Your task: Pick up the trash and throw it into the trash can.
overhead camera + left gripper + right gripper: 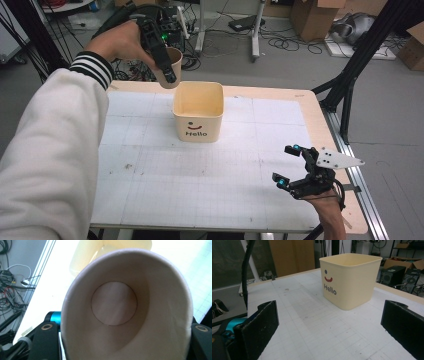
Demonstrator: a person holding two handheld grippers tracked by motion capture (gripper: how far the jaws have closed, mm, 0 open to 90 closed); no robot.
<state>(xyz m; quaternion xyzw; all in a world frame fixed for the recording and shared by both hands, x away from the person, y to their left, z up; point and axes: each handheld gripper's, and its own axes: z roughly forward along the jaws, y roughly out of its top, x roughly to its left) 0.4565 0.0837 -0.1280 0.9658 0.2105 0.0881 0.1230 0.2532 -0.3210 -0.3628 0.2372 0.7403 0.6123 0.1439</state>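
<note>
A brown paper cup [171, 67] hangs in the air just left of and above the rim of a cream tub [198, 111] printed with a smile and "Hello". My left gripper [162, 55] is shut on the cup. In the left gripper view the cup [115, 305] faces the camera mouth-first and its inside is bare, with the tub [87, 252] behind it. My right gripper [289, 167] rests open near the table's front right corner, nothing between its jaws. In the right gripper view the tub [350, 280] stands ahead on the white gridded mat [312, 322].
The table [320, 125] carries a white gridded mat [200, 170]. Black frame legs [350, 75] stand off its right edge. Cables, cardboard boxes and equipment lie on the floor behind the table.
</note>
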